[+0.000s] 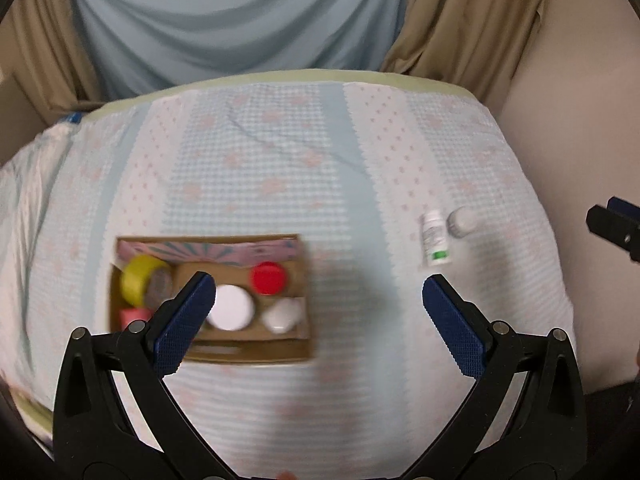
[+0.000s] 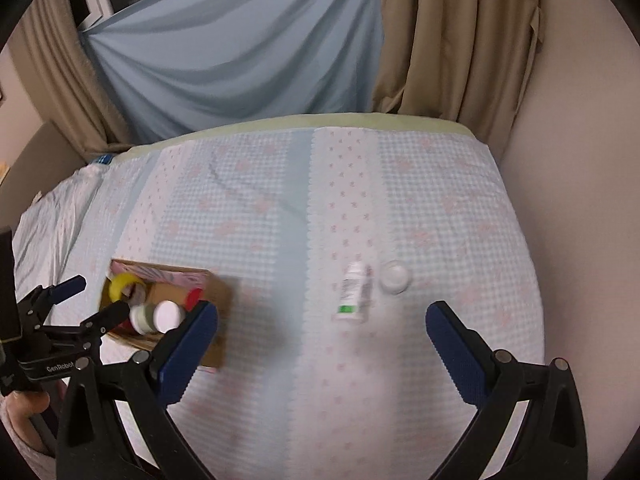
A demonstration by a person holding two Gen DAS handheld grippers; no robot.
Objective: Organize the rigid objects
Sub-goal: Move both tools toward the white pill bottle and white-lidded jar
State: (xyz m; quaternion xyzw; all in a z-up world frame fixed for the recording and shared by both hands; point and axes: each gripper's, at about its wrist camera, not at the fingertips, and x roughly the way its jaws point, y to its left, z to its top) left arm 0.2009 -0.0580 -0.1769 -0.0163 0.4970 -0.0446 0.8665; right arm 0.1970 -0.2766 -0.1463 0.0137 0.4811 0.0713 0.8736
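Both claws gape wide and empty; risk: right gripper (image 2: 322,322), with the lying white bottle (image 2: 352,292) and small jar (image 2: 395,277) just ahead, may roll or nudge them on the soft cloth (image 2: 440,208), away from the cardboard box (image 2: 218,292) to its left.

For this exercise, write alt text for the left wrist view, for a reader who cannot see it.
An open left gripper hangs over a patterned bedspread, above an open cardboard box holding a yellow tape roll, a red-lidded jar and white-lidded jars. A white bottle lies outside, right.
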